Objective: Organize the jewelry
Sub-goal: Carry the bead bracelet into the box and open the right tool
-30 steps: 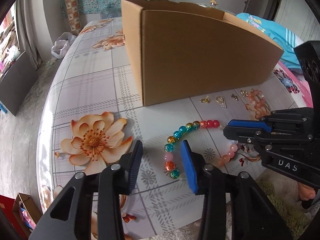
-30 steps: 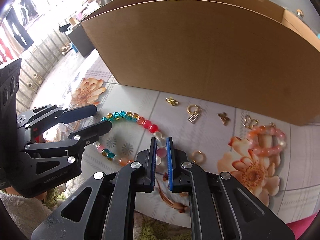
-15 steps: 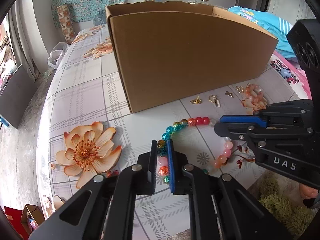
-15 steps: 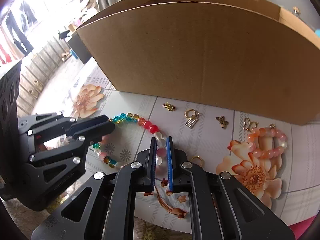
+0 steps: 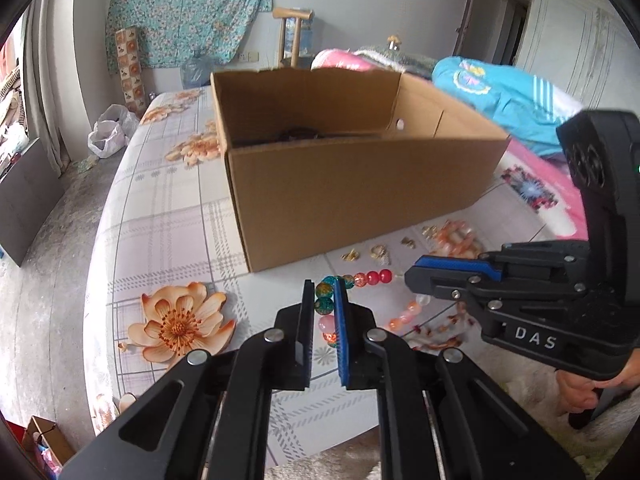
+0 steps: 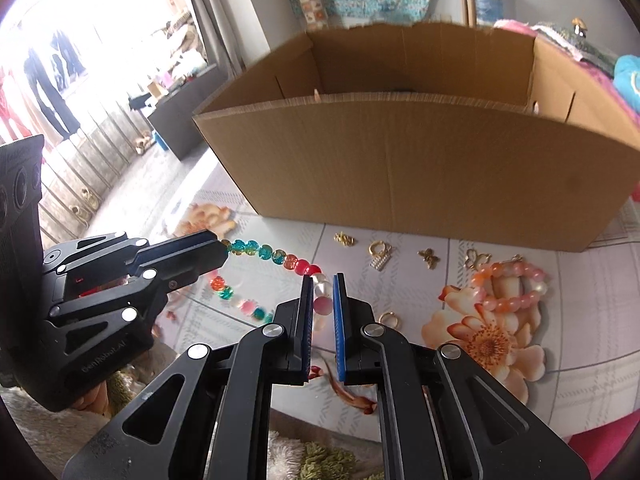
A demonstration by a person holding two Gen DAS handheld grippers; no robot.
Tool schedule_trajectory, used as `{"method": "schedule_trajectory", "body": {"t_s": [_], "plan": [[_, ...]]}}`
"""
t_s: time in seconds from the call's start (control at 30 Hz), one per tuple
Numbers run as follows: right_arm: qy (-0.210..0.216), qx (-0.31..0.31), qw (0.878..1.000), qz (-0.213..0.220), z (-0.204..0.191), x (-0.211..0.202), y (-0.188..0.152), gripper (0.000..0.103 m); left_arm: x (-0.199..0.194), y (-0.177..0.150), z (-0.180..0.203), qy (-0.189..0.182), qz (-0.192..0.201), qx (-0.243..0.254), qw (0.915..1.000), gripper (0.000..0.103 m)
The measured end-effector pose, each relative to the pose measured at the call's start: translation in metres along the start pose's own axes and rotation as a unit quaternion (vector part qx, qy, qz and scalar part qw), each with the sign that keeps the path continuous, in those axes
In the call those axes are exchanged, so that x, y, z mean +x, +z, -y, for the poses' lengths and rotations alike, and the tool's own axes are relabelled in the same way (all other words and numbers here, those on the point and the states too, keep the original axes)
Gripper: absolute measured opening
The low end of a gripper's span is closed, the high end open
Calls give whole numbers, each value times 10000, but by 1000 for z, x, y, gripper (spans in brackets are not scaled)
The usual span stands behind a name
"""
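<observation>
A multicoloured bead necklace (image 5: 370, 278) hangs between both grippers above the floral table. My left gripper (image 5: 323, 304) is shut on its teal and pink beads. My right gripper (image 6: 321, 298) is shut on its clear and pink beads; it also shows in the left wrist view (image 5: 416, 274). The necklace (image 6: 280, 258) sags between them. The open cardboard box (image 5: 352, 184) stands just behind, and it shows in the right wrist view (image 6: 420, 168) with something dark inside. A pink bead bracelet (image 6: 510, 284) lies on the table at the right.
Small gold charms (image 6: 378, 254) and a gold ring (image 6: 389, 318) lie in front of the box. The table (image 5: 160, 216) has a flower-print cloth. Folded clothes (image 5: 500, 96) lie behind the box. A green rug (image 6: 328, 460) is below the table edge.
My left gripper closed on the necklace. Both grippers then rose together, lifting the necklace; the box's open top has come into view.
</observation>
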State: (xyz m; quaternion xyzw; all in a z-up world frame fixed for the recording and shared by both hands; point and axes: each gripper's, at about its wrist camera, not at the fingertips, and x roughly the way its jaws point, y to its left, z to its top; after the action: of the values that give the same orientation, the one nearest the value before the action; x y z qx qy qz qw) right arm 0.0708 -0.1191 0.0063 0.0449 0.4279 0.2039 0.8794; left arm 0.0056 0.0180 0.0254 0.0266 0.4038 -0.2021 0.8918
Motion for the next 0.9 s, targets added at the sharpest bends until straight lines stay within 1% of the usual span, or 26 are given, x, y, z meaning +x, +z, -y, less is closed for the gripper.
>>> {"method": "schedule_trajectory", "body": {"t_s": [0.13,0.23,0.3,0.43,0.53,0.57,0.63,0.7,0.77,0.83,0.87,0.9], "plan": [[89,-15,9993,358,10,-36,6,8,-28,17,9,-153,367,130,9991,9],[146,-98,9974,705,14,-66,17,8,-51,35,17,-232,701,345,9967,9],[198,-175,9953,936,17,-86,28,8,-67,51,20,-356,953,449,9938,9],[335,-296,9915,1220,24,-107,55,8,-84,85,24,-367,1357,682,9877,9],[366,-334,9906,1278,38,-107,79,8,-83,108,23,-270,1531,831,9843,9],[378,-332,9909,1249,40,-104,85,8,-80,116,22,-224,1547,843,9841,9],[483,-223,9931,1046,51,-91,102,8,-69,128,18,-170,1489,862,9849,9],[554,-177,9948,842,49,-73,119,8,-52,141,10,-55,1374,861,9868,9],[590,-111,9969,512,53,-49,134,8,-31,148,1,-31,1167,787,9900,9],[661,-19,9977,174,47,-23,148,8,-6,153,-10,18,894,712,9934,9],[672,36,9977,10,49,-12,153,8,9,155,-15,21,699,681,9952,9],[703,104,9972,-245,53,3,158,8,23,157,-20,43,539,650,9964,9]]}}
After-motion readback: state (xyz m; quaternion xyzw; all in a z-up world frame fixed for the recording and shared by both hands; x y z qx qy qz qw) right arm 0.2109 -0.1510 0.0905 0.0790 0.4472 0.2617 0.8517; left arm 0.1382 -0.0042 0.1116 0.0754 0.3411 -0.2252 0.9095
